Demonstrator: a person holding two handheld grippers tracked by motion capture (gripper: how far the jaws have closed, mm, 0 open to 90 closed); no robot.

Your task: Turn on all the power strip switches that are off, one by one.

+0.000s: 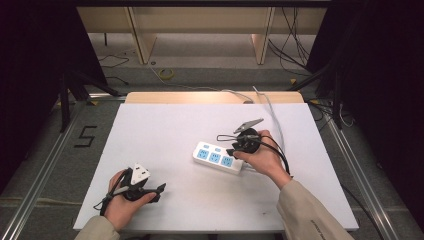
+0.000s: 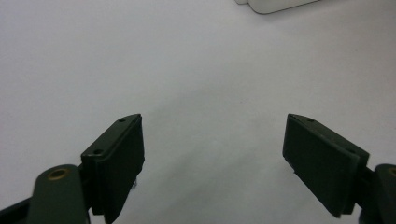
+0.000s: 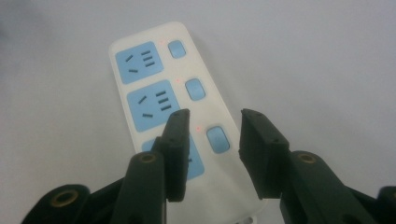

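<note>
Right of centre on white tabletop [image 1: 165, 130]: rigid, light, smooth white plastic power strip with blue sockets [image 3: 159, 93], under part-open, empty right gripper [image 3: 212, 122]; best gripped across narrow sides; left gripper [image 2: 212, 140] wide open, empty.

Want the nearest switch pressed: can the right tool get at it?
Probably yes: the right tool hovers over the power strip, jaws apart, nothing between them and the nearest blue switch.

one power strip [image 3: 163, 112] with three blue sockets and three blue switches, two grippers.
</note>
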